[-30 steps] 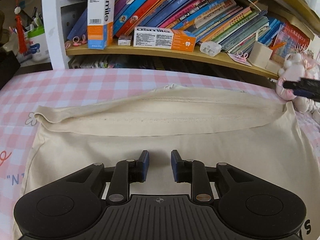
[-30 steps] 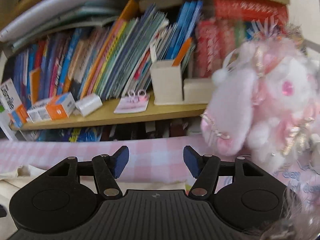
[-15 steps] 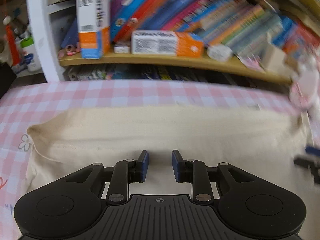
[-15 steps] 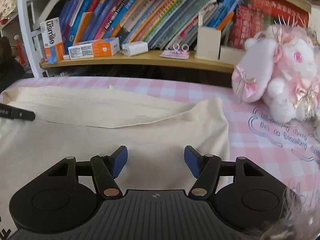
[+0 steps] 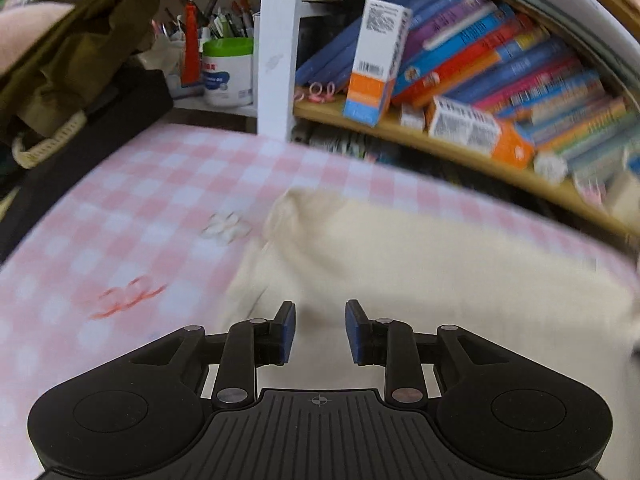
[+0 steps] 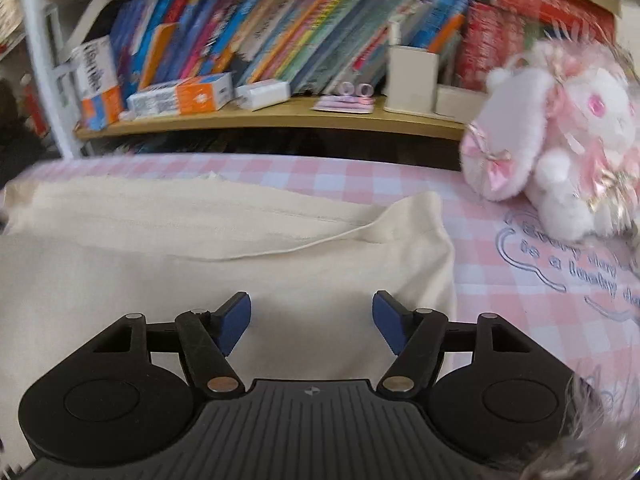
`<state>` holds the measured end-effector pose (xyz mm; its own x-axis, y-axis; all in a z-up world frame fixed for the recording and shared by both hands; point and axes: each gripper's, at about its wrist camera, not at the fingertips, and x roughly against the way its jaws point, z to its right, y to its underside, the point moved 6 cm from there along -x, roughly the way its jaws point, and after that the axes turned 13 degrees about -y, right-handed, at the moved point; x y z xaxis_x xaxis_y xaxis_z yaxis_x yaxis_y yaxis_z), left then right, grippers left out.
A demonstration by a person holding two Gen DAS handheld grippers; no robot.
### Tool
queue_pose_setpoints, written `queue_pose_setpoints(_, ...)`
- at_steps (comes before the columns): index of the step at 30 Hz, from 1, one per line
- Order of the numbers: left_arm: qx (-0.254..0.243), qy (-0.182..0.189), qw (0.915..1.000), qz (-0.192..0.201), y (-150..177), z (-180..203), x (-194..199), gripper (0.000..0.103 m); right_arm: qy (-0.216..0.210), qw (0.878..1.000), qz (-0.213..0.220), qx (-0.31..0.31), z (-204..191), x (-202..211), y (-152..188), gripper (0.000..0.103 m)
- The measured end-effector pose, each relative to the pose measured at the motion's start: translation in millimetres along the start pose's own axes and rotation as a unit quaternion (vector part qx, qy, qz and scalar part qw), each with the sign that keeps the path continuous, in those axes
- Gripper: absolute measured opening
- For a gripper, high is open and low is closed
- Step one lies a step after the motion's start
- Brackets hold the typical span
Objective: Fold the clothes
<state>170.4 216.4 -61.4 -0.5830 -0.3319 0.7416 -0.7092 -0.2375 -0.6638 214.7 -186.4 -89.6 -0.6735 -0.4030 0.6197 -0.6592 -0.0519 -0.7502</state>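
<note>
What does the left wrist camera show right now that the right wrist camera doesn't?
Only the left wrist view shows the olive cloth, the green-lidded tub and a red tassel. Only the right wrist view shows the pink plush bunny and the cream garment's right corner. Both show the cream garment, the checked cloth, the bookshelf, and an open, empty gripper: left, right.

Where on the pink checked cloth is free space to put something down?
Left of the cream garment, the checked cloth lies bare up to the dark bag. A narrower bare strip runs between the garment's right edge and the plush rabbit. The shelf is crowded.
</note>
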Motion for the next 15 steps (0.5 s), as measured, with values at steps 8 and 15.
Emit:
queue_pose_setpoints(8,-0.040,-0.017,0.9990,-0.005,51,-45,53,0.045,0.031,0.997,0.020,-0.063,25,49,6,0.066)
queue_pose_setpoints(15,-0.032,-0.007,0.9994,-0.001,64,-53,70,0.046,0.053,0.996,0.006,-0.069,26,108,42,0.066)
